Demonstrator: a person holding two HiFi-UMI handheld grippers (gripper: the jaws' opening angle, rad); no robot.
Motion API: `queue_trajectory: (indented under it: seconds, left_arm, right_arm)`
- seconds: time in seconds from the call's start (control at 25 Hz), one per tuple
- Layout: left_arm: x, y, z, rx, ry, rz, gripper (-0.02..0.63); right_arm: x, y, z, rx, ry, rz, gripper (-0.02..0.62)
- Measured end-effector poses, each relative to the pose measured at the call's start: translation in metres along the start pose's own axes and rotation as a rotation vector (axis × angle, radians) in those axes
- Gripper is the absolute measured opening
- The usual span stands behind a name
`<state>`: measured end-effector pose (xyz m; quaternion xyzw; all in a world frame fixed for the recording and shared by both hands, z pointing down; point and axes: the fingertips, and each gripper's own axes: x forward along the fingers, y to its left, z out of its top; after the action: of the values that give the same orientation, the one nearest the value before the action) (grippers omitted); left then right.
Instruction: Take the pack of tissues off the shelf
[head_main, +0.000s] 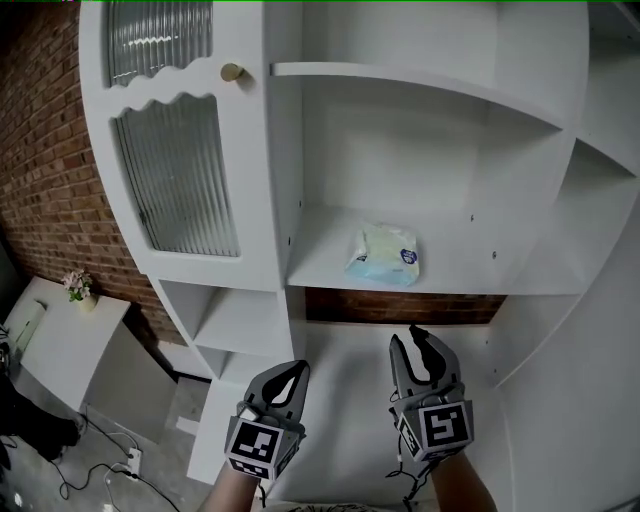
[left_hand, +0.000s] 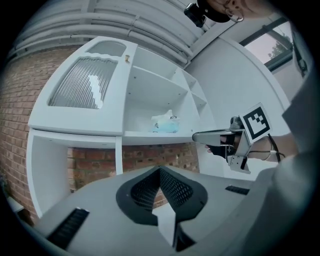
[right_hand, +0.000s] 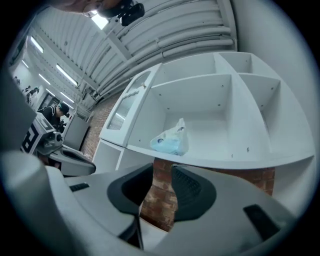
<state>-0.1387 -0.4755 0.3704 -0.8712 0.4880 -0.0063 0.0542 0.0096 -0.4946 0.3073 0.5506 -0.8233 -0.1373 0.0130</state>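
Observation:
The pack of tissues (head_main: 385, 253), a pale blue and white soft packet, lies on the middle shelf (head_main: 470, 276) of a white cabinet. It also shows in the left gripper view (left_hand: 165, 124) and the right gripper view (right_hand: 171, 140). Both grippers hang below and in front of that shelf, well apart from the pack. My right gripper (head_main: 418, 340) points up toward the pack; its jaws stand apart with only brick wall seen between them (right_hand: 162, 172). My left gripper (head_main: 297, 372) sits lower left, tips together and empty (left_hand: 160, 171).
A cabinet door with ribbed glass (head_main: 180, 180) and a brass knob (head_main: 232, 72) stands left of the shelf. Brick wall (head_main: 40, 180) lies behind and left. A low white table with a small plant (head_main: 78, 285) and floor cables (head_main: 110, 465) are at lower left.

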Motion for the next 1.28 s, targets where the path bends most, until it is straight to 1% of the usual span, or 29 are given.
queue_trajectory:
  seconds: [0.12, 0.2, 0.32, 0.4, 0.48, 0.68, 0.84, 0.92, 0.96, 1.12, 1.28]
  left_arm:
    - [0.005, -0.002, 0.0, -0.009, 0.001, -0.031, 0.015]
    - [0.007, -0.002, -0.002, -0.003, 0.002, -0.039, 0.014]
    - [0.009, 0.002, -0.006, 0.022, 0.007, -0.031, 0.014]
    - [0.007, 0.005, -0.008, 0.032, 0.011, -0.029, 0.015]
    - [0.005, 0.009, -0.007, 0.036, 0.01, -0.026, 0.015]
    - [0.001, 0.019, 0.001, 0.057, -0.003, -0.011, 0.015]
    - [-0.002, 0.024, 0.006, 0.061, -0.013, -0.002, 0.015]
    - [-0.003, 0.026, 0.007, 0.061, -0.016, 0.001, 0.015]
    - [-0.004, 0.026, 0.008, 0.062, -0.017, 0.003, 0.014]
    - [-0.01, 0.025, 0.014, 0.074, -0.028, 0.006, 0.015]
    - [-0.014, 0.018, 0.019, 0.074, -0.043, -0.008, 0.014]
  right_arm:
    - [0.02, -0.006, 0.011, -0.033, 0.008, 0.012, 0.16]
    - [0.032, -0.011, 0.022, -0.037, -0.001, 0.001, 0.203]
    - [0.045, -0.023, 0.041, -0.055, -0.022, -0.036, 0.215]
    - [0.054, -0.028, 0.048, -0.071, -0.012, -0.05, 0.215]
    - [0.062, -0.032, 0.052, -0.058, -0.003, -0.054, 0.215]
    - [0.073, -0.037, 0.059, -0.063, 0.004, -0.083, 0.166]
    - [0.074, -0.035, 0.057, -0.037, -0.006, -0.1, 0.076]
    - [0.072, -0.035, 0.057, -0.042, -0.011, -0.118, 0.035]
    - [0.071, -0.035, 0.057, -0.047, -0.016, -0.122, 0.024]
    - [0.065, -0.028, 0.06, -0.06, -0.036, -0.111, 0.017]
    - [0.053, -0.019, 0.062, -0.062, -0.058, -0.101, 0.014]
